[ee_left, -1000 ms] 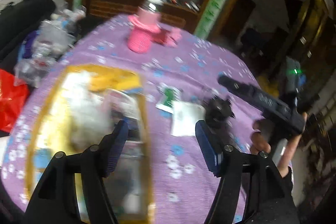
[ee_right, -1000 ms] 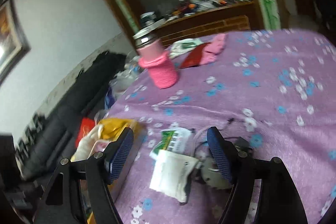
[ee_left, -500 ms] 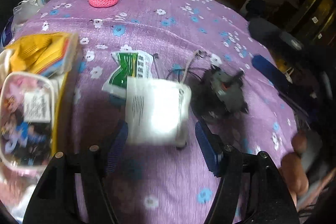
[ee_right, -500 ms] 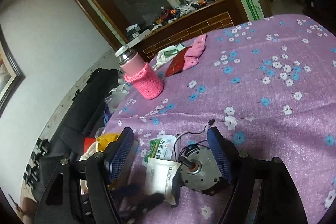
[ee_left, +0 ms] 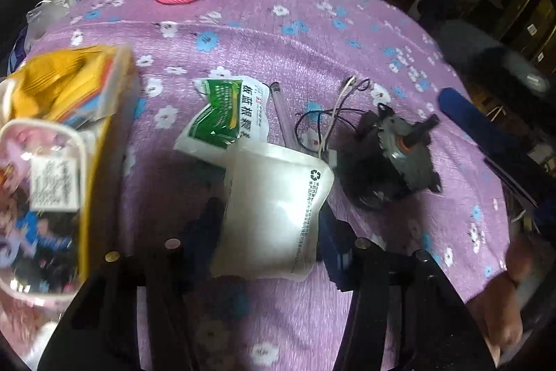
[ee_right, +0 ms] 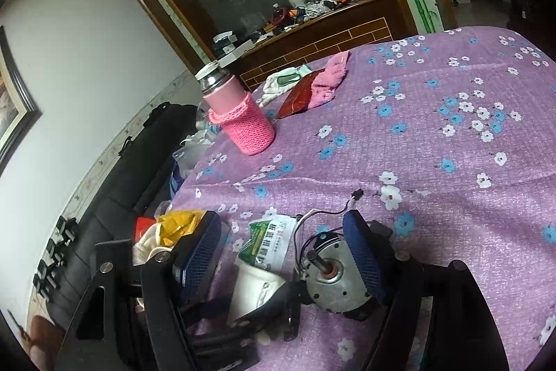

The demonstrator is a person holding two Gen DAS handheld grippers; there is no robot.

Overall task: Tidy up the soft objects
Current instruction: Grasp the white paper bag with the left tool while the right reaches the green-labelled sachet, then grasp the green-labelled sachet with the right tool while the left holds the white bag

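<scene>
Left gripper (ee_left: pixel 267 228) jaws closing around white pouch (ee_left: pixel 274 214) beside motor (ee_left: pixel 396 159), green sachet (ee_left: pixel 229 115) just behind pouch, right gripper (ee_right: pixel 283 249) wide open, empty

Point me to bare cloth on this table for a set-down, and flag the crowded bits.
Free: the wide purple tablecloth right of the pink knit-sleeved flask and beyond the motor. Also the near strip right of the motor in the left wrist view. Crowded: the white pouch, green sachet, wires and motor cluster; the full tray at the left edge.
</scene>
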